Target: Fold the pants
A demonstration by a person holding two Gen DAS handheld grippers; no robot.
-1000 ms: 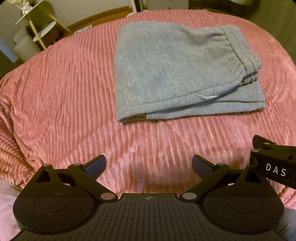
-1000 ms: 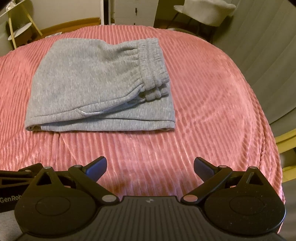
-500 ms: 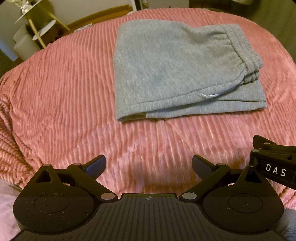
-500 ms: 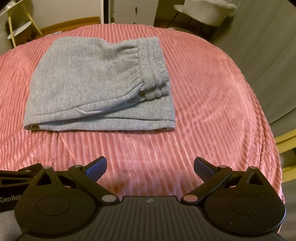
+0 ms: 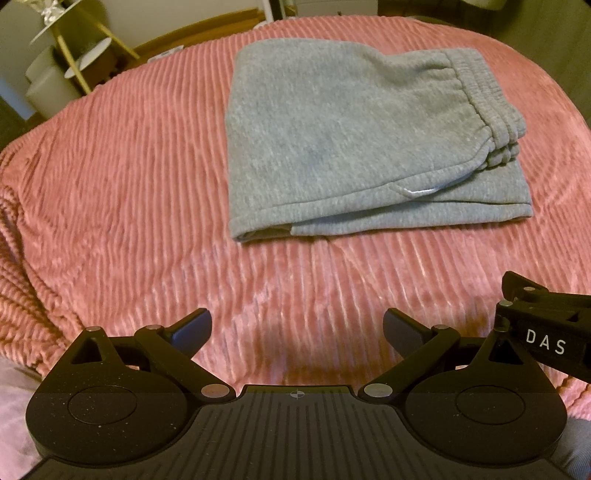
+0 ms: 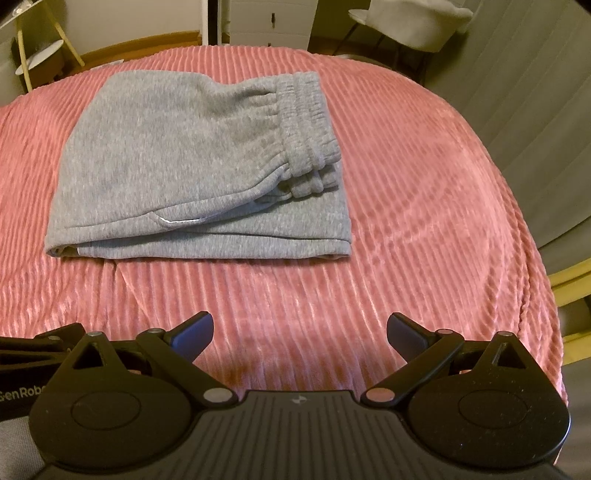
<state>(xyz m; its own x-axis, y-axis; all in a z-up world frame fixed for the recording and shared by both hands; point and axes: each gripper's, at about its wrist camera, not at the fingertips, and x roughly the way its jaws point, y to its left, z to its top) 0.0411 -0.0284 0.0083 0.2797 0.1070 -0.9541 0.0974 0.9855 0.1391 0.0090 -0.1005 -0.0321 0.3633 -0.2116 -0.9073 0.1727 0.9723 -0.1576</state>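
bed: pink ribbed blanket [image 6: 424, 229] | back: white drawers [image 6: 269, 22] | left: gold-legged shelf [image 5: 66, 55]

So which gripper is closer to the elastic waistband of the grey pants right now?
Right, by a little. The waistband runs along the pants' right side, nearly straight ahead of the right gripper; from the left gripper it lies ahead and off to the right.

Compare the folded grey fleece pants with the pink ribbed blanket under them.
The folded grey fleece pants are a compact bundle stacked in layers, while the pink ribbed blanket spreads wide as a single sheet. The pants have a matte, fuzzy surface and a gathered elastic waistband at the right; the blanket carries shiny parallel ridges and no band. Both are soft fabric, and neither open gripper touches them.
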